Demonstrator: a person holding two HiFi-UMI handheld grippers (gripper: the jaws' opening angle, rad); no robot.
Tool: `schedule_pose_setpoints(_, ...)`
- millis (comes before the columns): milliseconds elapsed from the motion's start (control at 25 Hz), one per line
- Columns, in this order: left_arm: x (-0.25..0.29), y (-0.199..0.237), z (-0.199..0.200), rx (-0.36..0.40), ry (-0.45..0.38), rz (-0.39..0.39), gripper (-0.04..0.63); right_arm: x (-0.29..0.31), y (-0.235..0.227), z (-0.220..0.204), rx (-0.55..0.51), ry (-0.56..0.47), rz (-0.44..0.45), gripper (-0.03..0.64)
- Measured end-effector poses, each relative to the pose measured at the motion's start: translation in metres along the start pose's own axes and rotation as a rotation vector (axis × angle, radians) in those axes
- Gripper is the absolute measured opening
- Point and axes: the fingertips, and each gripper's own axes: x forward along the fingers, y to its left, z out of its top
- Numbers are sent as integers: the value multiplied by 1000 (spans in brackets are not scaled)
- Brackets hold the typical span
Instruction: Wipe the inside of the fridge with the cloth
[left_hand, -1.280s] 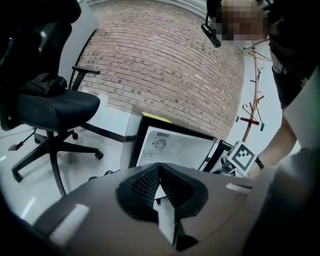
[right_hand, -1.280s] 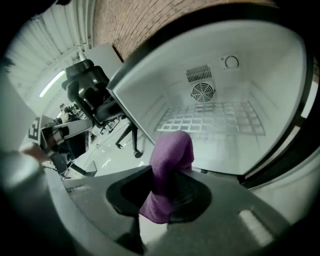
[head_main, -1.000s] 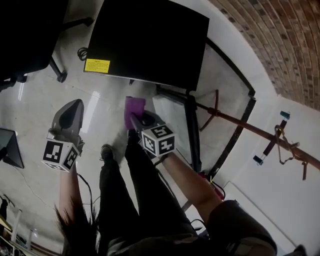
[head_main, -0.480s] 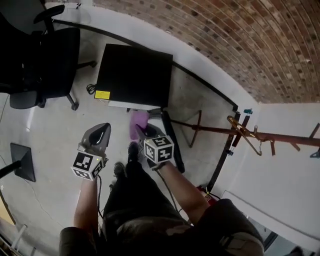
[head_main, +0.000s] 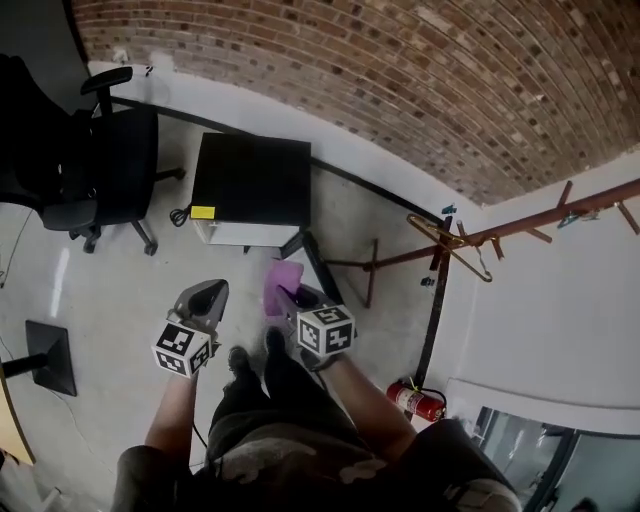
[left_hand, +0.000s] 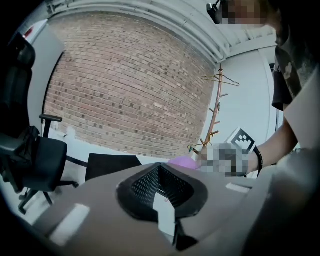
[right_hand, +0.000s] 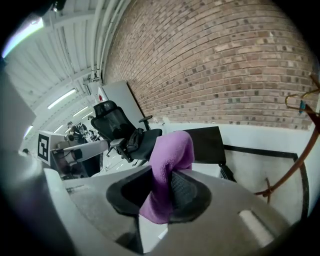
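In R tool (head_main: 293, 295), clamped cloth (right_hand: 172, 150) points along jaws toward fridge (head_main: 250, 178); L tool (head_main: 210, 296) closed, empty.

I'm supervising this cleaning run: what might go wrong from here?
The purple cloth bulges loose past the jaws of the right gripper, so it may slip while wiping. The fridge sits low on the floor; bending to it could knock the chair or coat rack.
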Motion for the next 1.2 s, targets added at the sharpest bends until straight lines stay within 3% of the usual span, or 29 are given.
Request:
schedule_pose_setpoints(240,-21,-46,0,-3,-18,14,17,-32,7,3,-28,-21,38,78)
schedule_pose_setpoints(560,-27,-118,-6,-37,-103,170,17,-100,-7,-5,-187,-39,170,78)
schedule_pose_setpoints(680,-28,-162,-10,-56,-141,197,17,-139,-20,-24,-214,-26,203,78)
schedule_pose_setpoints(880,-25,-254,-41,-33,-116,191,17,-203,-45,-63,-221,-41,238,78)
schedule_pose_setpoints(1200,-69,-345,-79,-35,-141,298,17,-282,-58,-135,-211,-30,325,78)
